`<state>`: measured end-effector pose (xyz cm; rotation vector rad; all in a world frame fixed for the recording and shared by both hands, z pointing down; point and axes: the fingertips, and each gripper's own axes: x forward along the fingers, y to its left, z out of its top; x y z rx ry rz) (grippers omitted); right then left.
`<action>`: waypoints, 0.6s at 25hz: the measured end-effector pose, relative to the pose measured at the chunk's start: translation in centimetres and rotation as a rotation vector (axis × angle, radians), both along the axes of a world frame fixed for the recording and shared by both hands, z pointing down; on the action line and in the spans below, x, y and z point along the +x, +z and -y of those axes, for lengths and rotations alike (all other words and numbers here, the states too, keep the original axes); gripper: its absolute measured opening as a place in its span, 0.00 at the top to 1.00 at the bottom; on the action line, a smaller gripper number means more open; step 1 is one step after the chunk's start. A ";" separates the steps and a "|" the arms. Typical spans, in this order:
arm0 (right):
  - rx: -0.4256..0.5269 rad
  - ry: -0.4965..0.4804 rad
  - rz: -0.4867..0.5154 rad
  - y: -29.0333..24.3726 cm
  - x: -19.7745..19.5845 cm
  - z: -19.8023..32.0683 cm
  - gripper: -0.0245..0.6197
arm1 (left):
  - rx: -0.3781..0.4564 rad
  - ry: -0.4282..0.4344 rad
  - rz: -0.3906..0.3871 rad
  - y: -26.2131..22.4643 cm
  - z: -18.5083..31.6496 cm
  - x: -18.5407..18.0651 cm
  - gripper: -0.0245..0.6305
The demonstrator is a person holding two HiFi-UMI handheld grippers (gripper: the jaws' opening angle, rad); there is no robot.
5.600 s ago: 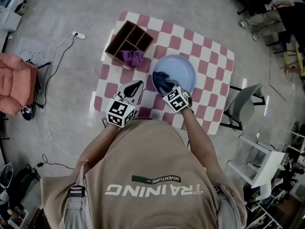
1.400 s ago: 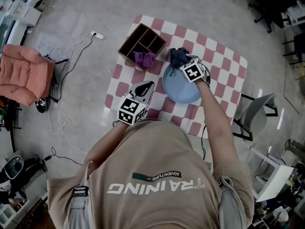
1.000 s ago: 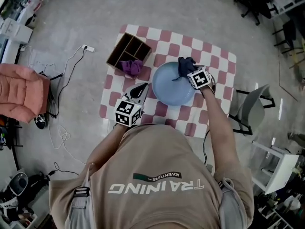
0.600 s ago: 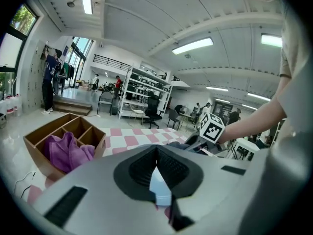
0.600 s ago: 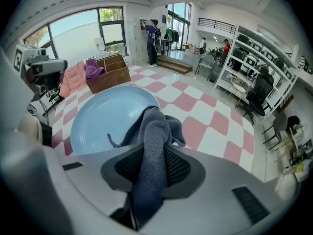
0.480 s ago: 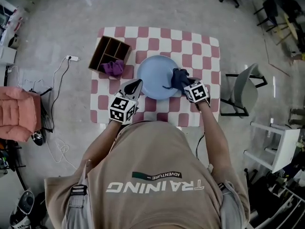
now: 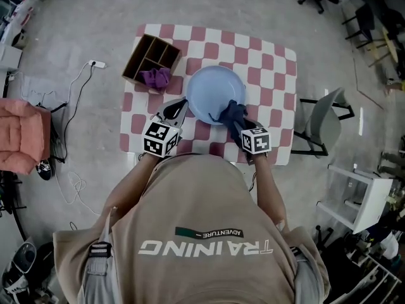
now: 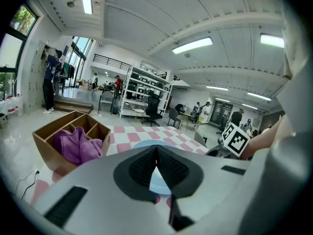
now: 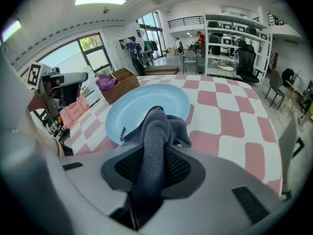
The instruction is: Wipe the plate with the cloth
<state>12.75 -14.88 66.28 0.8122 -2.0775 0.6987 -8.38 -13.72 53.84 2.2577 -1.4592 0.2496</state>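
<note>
A light blue plate (image 7: 212, 87) lies on the red-and-white checked table (image 7: 273, 65). My right gripper (image 7: 237, 124) is shut on a dark blue cloth (image 7: 233, 111), which rests on the plate's near right rim. In the right gripper view the cloth (image 9: 159, 126) runs up between the jaws of the right gripper (image 9: 155, 153) and drapes onto the plate (image 9: 139, 106). My left gripper (image 7: 180, 104) sits at the plate's near left edge, shut and holding nothing. In the left gripper view its tips (image 8: 156, 150) meet, with the plate (image 8: 157, 184) showing behind them.
A wooden divided box (image 7: 150, 56) stands at the table's far left with a purple cloth (image 7: 155, 78) in it. A grey chair (image 7: 319, 126) is right of the table. A white shelf unit (image 7: 354, 201), a pink cushion (image 7: 19, 135) and a cable (image 7: 74, 90) are on the floor.
My right gripper has carried the dark cloth from the plate's far rim round its right side to the near right rim. The left gripper has stayed by the plate's near left edge.
</note>
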 end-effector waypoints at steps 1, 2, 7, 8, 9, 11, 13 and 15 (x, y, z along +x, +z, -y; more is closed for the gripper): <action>-0.002 0.008 0.001 0.0 -0.2 -0.3 0.77 | -0.001 -0.006 0.000 0.1 -0.3 -0.4 0.94; -0.006 0.012 -0.001 -0.1 -0.5 -0.7 0.77 | -0.003 -0.012 0.000 0.2 -0.5 -0.7 0.94; -0.020 -0.037 -0.026 -0.1 -2.5 -2.9 0.77 | -0.013 -0.043 -0.008 0.8 -1.6 -2.9 0.94; -0.024 -0.052 -0.031 -0.2 -3.0 -3.3 0.77 | -0.014 -0.048 -0.010 0.9 -1.6 -3.3 0.94; -0.029 -0.068 -0.032 -0.3 -3.6 -3.7 0.77 | -0.014 -0.051 -0.013 0.9 -1.7 -3.6 0.94; -0.035 -0.107 -0.026 -0.5 -5.0 -4.5 0.77 | -0.017 -0.050 -0.017 1.2 -1.7 -4.1 0.94; -0.036 -0.151 -0.023 -0.4 -6.5 -5.4 0.77 | -0.024 -0.043 -0.021 1.6 -1.9 -4.5 0.94; -0.040 -0.181 -0.027 -0.2 -7.9 -6.0 0.77 | -0.030 -0.039 -0.024 1.8 -2.1 -4.9 0.94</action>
